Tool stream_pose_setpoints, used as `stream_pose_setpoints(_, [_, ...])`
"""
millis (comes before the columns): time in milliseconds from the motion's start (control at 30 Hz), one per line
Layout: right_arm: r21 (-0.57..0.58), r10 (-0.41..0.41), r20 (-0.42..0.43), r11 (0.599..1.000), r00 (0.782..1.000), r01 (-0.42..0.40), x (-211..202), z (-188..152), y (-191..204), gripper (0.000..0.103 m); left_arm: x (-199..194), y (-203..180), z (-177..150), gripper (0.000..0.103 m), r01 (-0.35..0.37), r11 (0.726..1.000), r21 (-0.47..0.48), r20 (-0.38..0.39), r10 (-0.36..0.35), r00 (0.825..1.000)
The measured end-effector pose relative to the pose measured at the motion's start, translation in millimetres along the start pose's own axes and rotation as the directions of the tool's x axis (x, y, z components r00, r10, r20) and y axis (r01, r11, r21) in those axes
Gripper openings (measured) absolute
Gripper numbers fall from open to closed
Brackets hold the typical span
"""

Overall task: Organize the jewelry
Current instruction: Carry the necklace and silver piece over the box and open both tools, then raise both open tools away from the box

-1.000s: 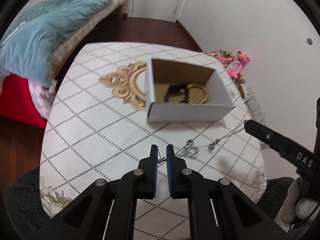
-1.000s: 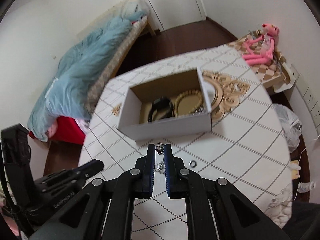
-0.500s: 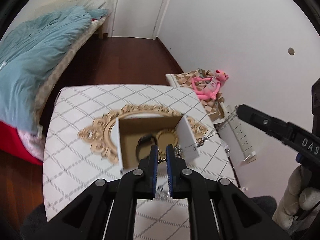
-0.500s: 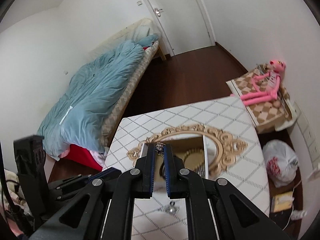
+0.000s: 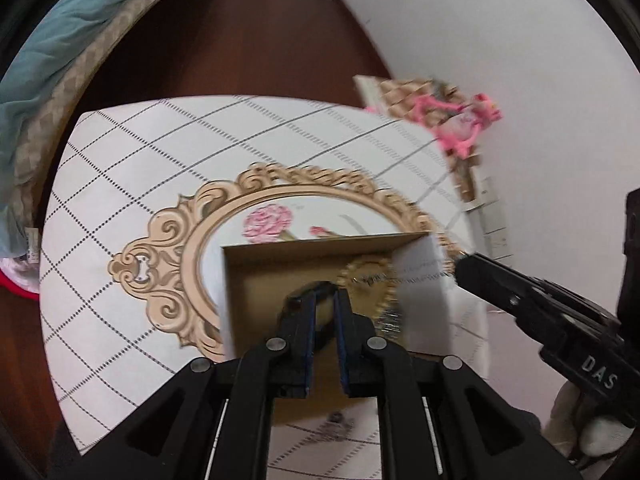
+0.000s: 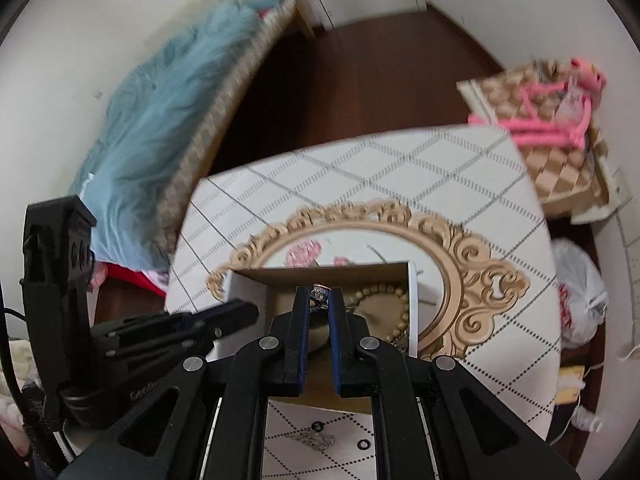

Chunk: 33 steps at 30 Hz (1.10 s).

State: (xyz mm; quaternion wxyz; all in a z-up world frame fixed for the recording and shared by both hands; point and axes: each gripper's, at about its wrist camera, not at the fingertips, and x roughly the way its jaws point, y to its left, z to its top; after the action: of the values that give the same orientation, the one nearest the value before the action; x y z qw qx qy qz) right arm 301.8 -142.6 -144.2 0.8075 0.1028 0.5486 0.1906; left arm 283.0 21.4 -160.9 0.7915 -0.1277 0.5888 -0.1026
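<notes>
jewelry is the whole game here, and most of it sits over or inside the cardboard box (image 6: 332, 276), so working down from the big stuff: the table (image 5: 168, 152) with its quilted white cover carries the box right on its printed gold frame motif, probably just because that's the middle of the table and both hands can reach it. the box is open-topped, and inside it i can make out a gold scalloped dish (image 6: 384, 308) and something dark next to it, mostly blocked by gripper fingers. the right gripper (image 6: 319, 300) hovers over the box interior with its jaws nearly closed, pinching a small sparkly clasp or charm (image 6: 320, 293) at the tips. from the left view a thin chain (image 5: 416, 278) seems to run from that gripper across the box wall, so my guess is both hands are carrying a necklace stretched out so it drops in untangled. the left gripper (image 5: 325, 300) is also above the box, jaws narrowly apart, but honestly i can't tell if it has anything pinched since it's blurry there. on the cover in front of the box there's a silver tangle (image 6: 316, 440) and two little dark rings (image 6: 318, 426), half hidden behind the fingers, too small to identify.
</notes>
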Motion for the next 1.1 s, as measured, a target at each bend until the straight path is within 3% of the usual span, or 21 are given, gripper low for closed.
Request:
stream_pose_setpoints(67, [0.009,-0.016,-0.029,1.0,0.999,0.016,8.5,2.0,-5.0,0.011,1.9,2.8,2.7,0.02,-0.04,0.999,0.003,0.0,0.04,0.999])
stream_pose_setpoints(133, [0.006,-0.036,-0.029,0.999,0.999,0.037,9.6,1.4,-7.7,0.018,-2.1,7.5,3.9,0.076,-0.076,0.997,-0.009,0.021,0.076,0.997])
stream_pose_setpoints(167, [0.0,-0.048,-0.028,0.999,0.998,0.048,9.3,0.8,-8.3,0.022,-5.1,9.0,4.8,0.084,-0.08,0.997,-0.016,0.033,0.08,0.996])
stream_pose_setpoints(233, [-0.006,-0.063,-0.027,0.998,0.998,0.063,7.8,-1.5,-8.2,0.045,-13.1,12.8,4.6,0.085,-0.09,0.996,-0.028,0.063,0.091,0.994])
stream_pose_setpoints(333, [-0.017,-0.09,-0.022,0.996,0.996,0.09,4.0,-5.6,-7.0,0.053,-19.7,16.5,3.6,0.087,-0.144,0.989,-0.033,0.072,0.146,0.987])
stream_pose_setpoints(400, [-0.029,-0.12,-0.019,0.992,0.993,0.119,2.1,-10.4,-5.1,0.057,-19.4,18.4,3.1,0.099,-0.18,0.983,-0.033,0.078,0.183,0.98])
stream_pose_setpoints(533, [-0.054,-0.197,-0.025,0.979,0.98,0.195,3.4,-23.3,-2.8,0.09,-26.7,19.8,-7.4,0.102,-0.257,0.966,-0.027,0.113,0.258,0.959])
stream_pose_setpoints(633, [-0.081,-0.269,-0.036,0.961,0.963,0.265,8.5,-37.8,-1.5,0.095,-30.5,21.5,-20.8,0.102,-0.315,0.948,-0.031,0.144,0.317,0.938])
stream_pose_setpoints(800, [-0.101,-0.33,-0.05,0.941,0.943,0.323,17.8,-58.9,-1.9,0.098,-28.2,21.6,-40.7,0.102,-0.355,0.934,-0.031,0.145,0.356,0.923])
stream_pose_setpoints(1100, [-0.099,-0.363,-0.041,0.928,0.931,0.358,16.7,-72.3,-1.7,0.098,-29.0,16.3,-63.2,0.102,-0.399,0.916,-0.029,0.143,0.399,0.906])
